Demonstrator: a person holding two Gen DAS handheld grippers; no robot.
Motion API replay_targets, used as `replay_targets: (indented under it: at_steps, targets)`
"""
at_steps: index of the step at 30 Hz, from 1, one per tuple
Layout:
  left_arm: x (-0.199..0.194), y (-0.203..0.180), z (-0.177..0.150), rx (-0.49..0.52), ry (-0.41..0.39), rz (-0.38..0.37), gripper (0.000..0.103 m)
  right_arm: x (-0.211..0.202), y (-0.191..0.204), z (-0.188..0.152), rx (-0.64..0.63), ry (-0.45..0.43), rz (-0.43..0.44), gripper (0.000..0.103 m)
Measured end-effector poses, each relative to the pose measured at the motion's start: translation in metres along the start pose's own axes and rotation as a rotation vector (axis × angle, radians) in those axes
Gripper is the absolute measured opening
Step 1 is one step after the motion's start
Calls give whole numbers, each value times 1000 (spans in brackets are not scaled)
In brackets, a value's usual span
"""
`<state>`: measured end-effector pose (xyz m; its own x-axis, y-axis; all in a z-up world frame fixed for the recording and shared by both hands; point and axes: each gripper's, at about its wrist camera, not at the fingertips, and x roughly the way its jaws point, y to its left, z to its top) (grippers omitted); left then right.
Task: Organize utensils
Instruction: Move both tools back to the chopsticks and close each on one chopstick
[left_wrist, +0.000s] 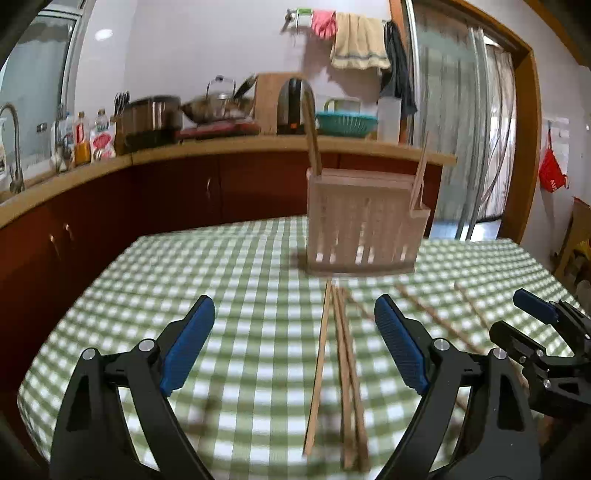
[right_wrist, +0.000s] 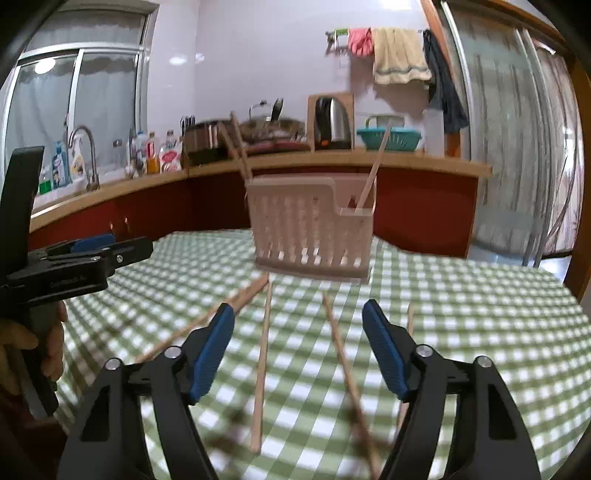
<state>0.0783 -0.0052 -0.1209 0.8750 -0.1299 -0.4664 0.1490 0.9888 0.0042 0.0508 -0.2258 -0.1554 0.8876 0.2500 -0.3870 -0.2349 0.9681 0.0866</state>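
Note:
A pale slatted utensil holder stands on the green checked table. Chopsticks stick up from its left end and one leans out of its small right pocket. Several wooden chopsticks lie loose on the cloth in front of it. My left gripper is open above three of them, touching none. My right gripper is open over two spread chopsticks and grips nothing. Each gripper also shows at the edge of the other's view, the right gripper and the left gripper in a person's hand.
More chopsticks lie to the left and right of my right gripper. Behind the table runs a kitchen counter with pots, bottles, a kettle and a tap. A glass sliding door is at the right.

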Motion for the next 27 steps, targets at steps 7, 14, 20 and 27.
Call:
replay_targets:
  at_steps: [7, 14, 20, 27]
  targets:
    - [-1, 2, -35, 12, 66, 19, 86, 8, 9, -34, 13, 96, 45, 53]
    - [6, 3, -57, 6, 129, 21, 85, 15, 21, -50, -18, 182, 62, 36]
    - [11, 1, -68, 12, 164, 20, 80, 23, 20, -55, -19, 240, 55, 15]
    - [19, -2, -76, 23, 211, 13, 68, 22, 12, -54, 4, 241, 16, 9]
